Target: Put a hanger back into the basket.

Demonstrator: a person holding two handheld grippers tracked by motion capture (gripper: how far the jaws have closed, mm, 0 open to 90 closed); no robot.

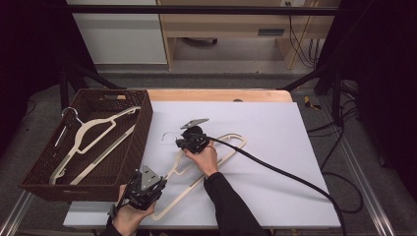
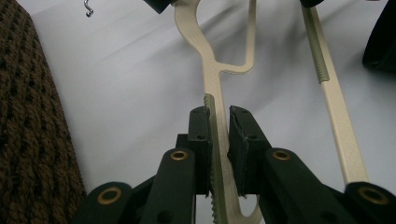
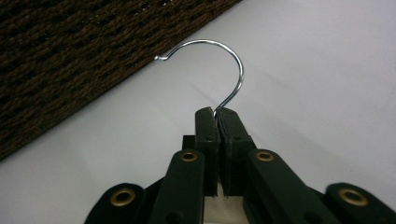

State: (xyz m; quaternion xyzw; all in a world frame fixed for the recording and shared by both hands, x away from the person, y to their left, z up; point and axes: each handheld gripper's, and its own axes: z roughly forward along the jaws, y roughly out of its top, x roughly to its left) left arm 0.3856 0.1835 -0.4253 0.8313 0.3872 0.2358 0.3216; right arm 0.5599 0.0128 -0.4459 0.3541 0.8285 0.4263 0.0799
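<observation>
Right claw (image 3: 217, 113) clamping hook (image 3: 219, 60)

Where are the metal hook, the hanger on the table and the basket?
Metal hook (image 3: 232, 60): right gripper view, on the top of its curve.
Hanger on the table (image 2: 211, 70): left gripper view, on its cream arm ahead of the jaws.
Basket (image 1: 142, 125): high view, on its right wall.

Dim workroom behind a lit table

Grey floor (image 1: 236, 81) throughout; white cabinet (image 1: 118, 37) at eleven o'clock, wooden desk (image 1: 231, 24) at twelve, cables (image 1: 302, 46) at one, black drapes either side.
</observation>
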